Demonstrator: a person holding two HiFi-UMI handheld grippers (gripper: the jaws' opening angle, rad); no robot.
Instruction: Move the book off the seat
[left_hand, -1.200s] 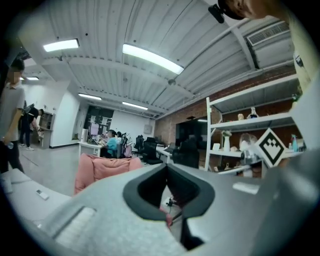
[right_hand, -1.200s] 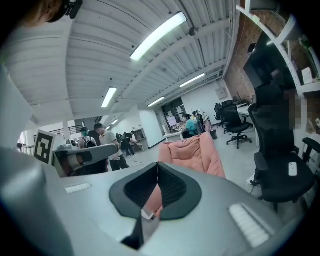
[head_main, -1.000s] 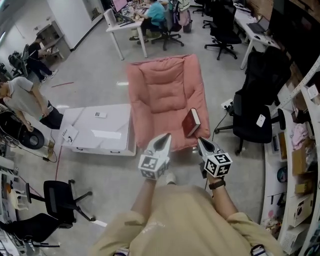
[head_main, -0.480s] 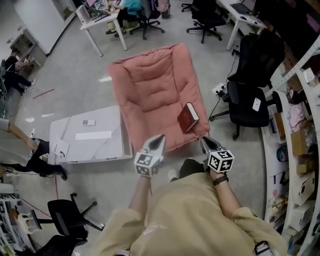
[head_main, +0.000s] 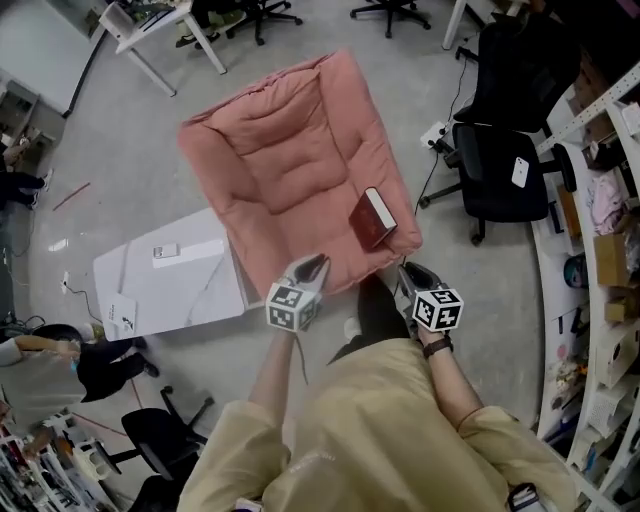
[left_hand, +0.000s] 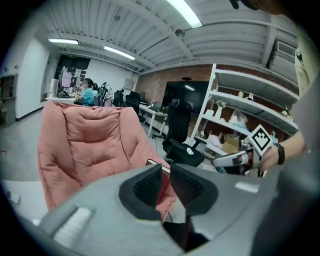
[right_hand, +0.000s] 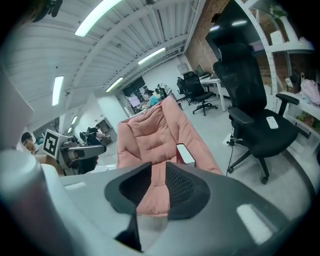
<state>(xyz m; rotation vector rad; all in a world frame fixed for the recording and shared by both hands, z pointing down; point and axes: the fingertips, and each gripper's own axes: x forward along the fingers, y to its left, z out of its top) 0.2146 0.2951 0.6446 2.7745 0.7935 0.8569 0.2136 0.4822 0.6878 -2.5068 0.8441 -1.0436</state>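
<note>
A dark red book (head_main: 373, 217) with white page edges lies on the right side of the pink cushioned seat (head_main: 290, 170), near its front corner. My left gripper (head_main: 312, 268) hovers at the seat's front edge, left of the book and apart from it. My right gripper (head_main: 410, 275) hangs just off the front right corner, below the book. Both sets of jaws are opening by a narrow gap, with nothing between them. The left gripper (left_hand: 166, 172) points at the seat (left_hand: 90, 145). Past the right gripper (right_hand: 159, 172) I see the book (right_hand: 186, 154) ahead.
A low white table (head_main: 170, 285) holding small items stands left of the seat. A black office chair (head_main: 500, 170) and cluttered shelves (head_main: 600, 230) line the right side. A white desk (head_main: 150, 25) is at the back left. A person (head_main: 60, 365) crouches at the far left.
The view has moved forward, so the seat and book sit closer beneath me. Both grippers have come up to the seat's front edge, nearer the book.
</note>
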